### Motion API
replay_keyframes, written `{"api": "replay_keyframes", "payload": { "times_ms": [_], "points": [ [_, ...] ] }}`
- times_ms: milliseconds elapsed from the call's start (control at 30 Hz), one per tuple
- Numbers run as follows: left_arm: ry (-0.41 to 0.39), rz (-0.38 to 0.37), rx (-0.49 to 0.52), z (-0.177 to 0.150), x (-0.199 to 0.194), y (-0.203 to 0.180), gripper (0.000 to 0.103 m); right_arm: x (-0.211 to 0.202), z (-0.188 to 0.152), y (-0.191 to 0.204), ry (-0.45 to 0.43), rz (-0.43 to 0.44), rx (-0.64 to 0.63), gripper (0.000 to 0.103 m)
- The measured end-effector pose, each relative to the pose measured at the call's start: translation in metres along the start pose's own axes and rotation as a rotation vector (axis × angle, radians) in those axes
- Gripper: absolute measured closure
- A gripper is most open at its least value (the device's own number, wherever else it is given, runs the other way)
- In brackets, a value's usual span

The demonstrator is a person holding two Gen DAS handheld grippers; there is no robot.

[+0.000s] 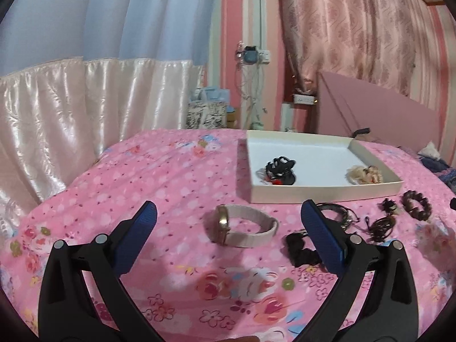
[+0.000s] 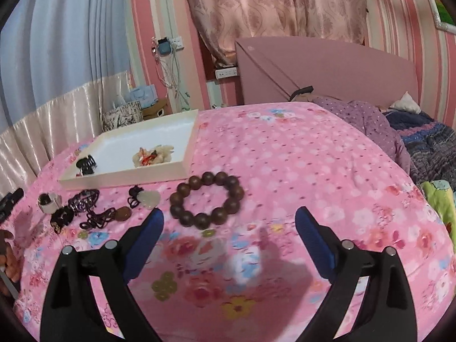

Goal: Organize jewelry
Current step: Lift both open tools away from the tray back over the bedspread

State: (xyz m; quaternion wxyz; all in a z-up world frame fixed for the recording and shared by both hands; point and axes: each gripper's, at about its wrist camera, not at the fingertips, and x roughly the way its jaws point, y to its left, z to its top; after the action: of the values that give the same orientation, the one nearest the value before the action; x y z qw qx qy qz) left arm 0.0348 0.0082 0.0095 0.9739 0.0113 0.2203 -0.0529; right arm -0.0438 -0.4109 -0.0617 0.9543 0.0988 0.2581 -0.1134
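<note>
A white tray (image 1: 327, 192) lies on the pink bedspread and holds a black hair claw (image 1: 280, 168) and a pale beaded piece (image 1: 364, 174). In front of it lies a watch with a pink strap (image 1: 242, 229), just ahead of my left gripper (image 1: 228, 213), which is open and holds nothing. Dark cords and bracelets (image 1: 382, 225) lie to the right of the watch. A brown wooden bead bracelet (image 2: 207, 200) lies just beyond my right gripper (image 2: 229, 216), which is open and empty. A white pendant (image 2: 148, 199) and dark cords (image 2: 94, 213) lie to its left, below the tray (image 2: 128, 177).
The bed's pink headboard (image 2: 327, 68) stands at the back. Purple and dark bedding (image 2: 399, 136) is piled at the right. Curtains, a wall socket with cables (image 1: 253, 57) and paper bags (image 1: 208, 111) are beyond the bed's far edge.
</note>
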Motion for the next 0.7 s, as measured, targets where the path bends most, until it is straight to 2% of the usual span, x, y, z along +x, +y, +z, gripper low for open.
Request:
{"api": "replay_keyframes", "payload": {
  "times_ms": [100, 233, 400, 700],
  "points": [
    [-0.035, 0.034, 0.016, -0.002, -0.007, -0.004, 0.003, -0.009, -0.004, 0.021, -0.059, -0.038, -0.090, 0.010],
    [-0.036, 0.053, 0.024, -0.003, -0.008, -0.005, 0.003, -0.009, -0.003, 0.031, -0.060, -0.070, -0.137, 0.010],
    [0.006, 0.063, -0.018, -0.001, -0.001, 0.004, 0.003, -0.005, -0.002, 0.031, -0.034, -0.052, -0.128, 0.010],
    [-0.011, 0.061, 0.030, -0.001, -0.001, -0.003, 0.003, -0.006, -0.002, 0.013, -0.031, 0.009, -0.042, 0.010]
  ]
}}
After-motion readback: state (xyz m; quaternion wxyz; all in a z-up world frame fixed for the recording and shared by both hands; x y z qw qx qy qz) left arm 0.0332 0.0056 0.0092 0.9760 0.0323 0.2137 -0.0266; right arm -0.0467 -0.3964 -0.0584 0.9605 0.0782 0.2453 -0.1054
